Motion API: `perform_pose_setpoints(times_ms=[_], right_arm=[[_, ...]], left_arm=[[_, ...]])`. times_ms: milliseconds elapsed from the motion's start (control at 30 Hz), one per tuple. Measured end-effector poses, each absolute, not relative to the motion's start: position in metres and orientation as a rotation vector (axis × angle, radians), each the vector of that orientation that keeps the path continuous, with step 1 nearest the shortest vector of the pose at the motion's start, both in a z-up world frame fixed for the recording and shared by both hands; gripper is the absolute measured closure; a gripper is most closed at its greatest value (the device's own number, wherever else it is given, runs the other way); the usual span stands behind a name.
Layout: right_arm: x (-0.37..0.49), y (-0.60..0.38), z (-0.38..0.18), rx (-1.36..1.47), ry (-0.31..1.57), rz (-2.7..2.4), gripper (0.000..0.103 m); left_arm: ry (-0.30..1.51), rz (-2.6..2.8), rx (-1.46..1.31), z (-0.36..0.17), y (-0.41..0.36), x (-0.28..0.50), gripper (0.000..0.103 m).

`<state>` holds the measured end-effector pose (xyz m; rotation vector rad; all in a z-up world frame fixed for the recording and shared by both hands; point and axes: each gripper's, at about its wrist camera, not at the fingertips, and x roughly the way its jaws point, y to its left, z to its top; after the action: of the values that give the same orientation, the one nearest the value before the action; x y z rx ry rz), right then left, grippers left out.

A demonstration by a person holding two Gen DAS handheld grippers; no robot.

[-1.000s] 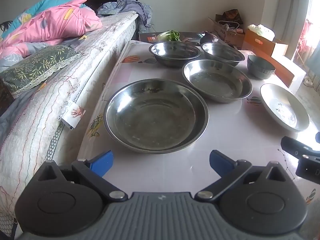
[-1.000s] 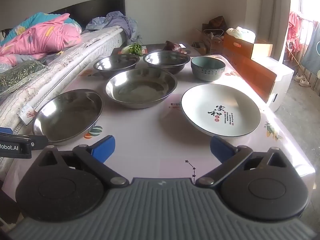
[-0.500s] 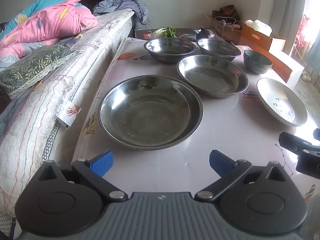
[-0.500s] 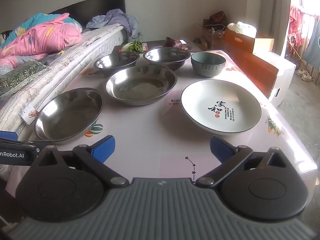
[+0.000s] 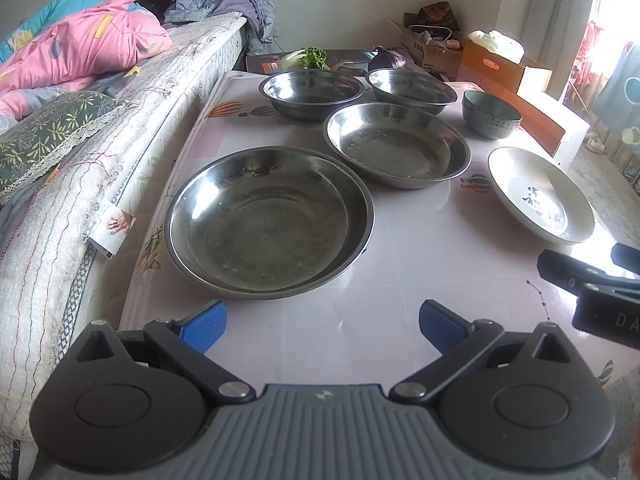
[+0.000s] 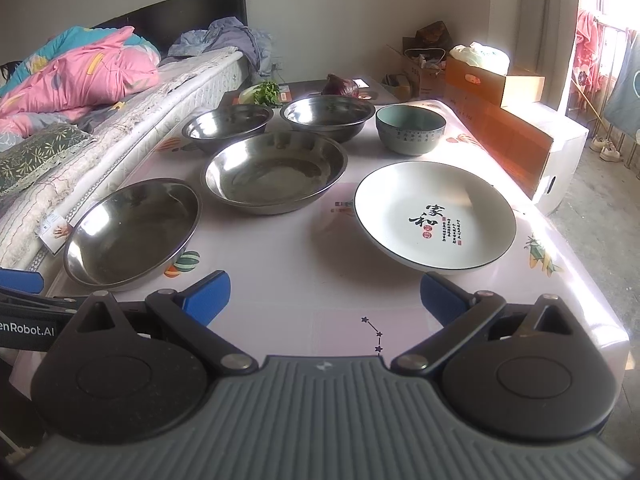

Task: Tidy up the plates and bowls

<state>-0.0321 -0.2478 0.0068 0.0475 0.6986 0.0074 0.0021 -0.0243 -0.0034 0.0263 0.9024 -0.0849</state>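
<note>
On the pale table (image 5: pixel 420 264) a large steel plate (image 5: pixel 268 220) lies just ahead of my left gripper (image 5: pixel 320 320), which is open and empty. Behind it sits a second steel plate (image 5: pixel 396 144), then two steel bowls (image 5: pixel 312 92) (image 5: pixel 412 88) and a grey-green ceramic bowl (image 5: pixel 490 114). A white ceramic plate (image 6: pixel 434 216) with dark characters lies ahead of my right gripper (image 6: pixel 325 292), also open and empty. In the right wrist view the near steel plate (image 6: pixel 132 232), second steel plate (image 6: pixel 276 172), steel bowls (image 6: pixel 228 124) (image 6: pixel 328 114) and ceramic bowl (image 6: pixel 410 128) all show.
A bed with a white mattress (image 5: pixel 100 152) and pink quilt (image 5: pixel 80 48) runs along the table's left side. Cardboard boxes (image 6: pixel 492 76) and a white box (image 6: pixel 560 156) stand at the right. Greens (image 6: pixel 266 92) and a dark purple item (image 6: pixel 340 86) lie beyond the far edge.
Both grippers have drawn back and risen slightly, so the dishes sit a little farther away and lower in view. Jaws stay open; no dish has moved.
</note>
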Motion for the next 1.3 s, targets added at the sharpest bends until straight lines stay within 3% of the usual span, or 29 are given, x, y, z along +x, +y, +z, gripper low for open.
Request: perform_pose_setpoints(times_ms=[1300], right_arm=[[-0.020,-0.253,0.012,0.052,0.717,0.005,0.001]], left_arm=[[0.911,-0.100,0.025,-0.002,-0.030,0.010,0.000]])
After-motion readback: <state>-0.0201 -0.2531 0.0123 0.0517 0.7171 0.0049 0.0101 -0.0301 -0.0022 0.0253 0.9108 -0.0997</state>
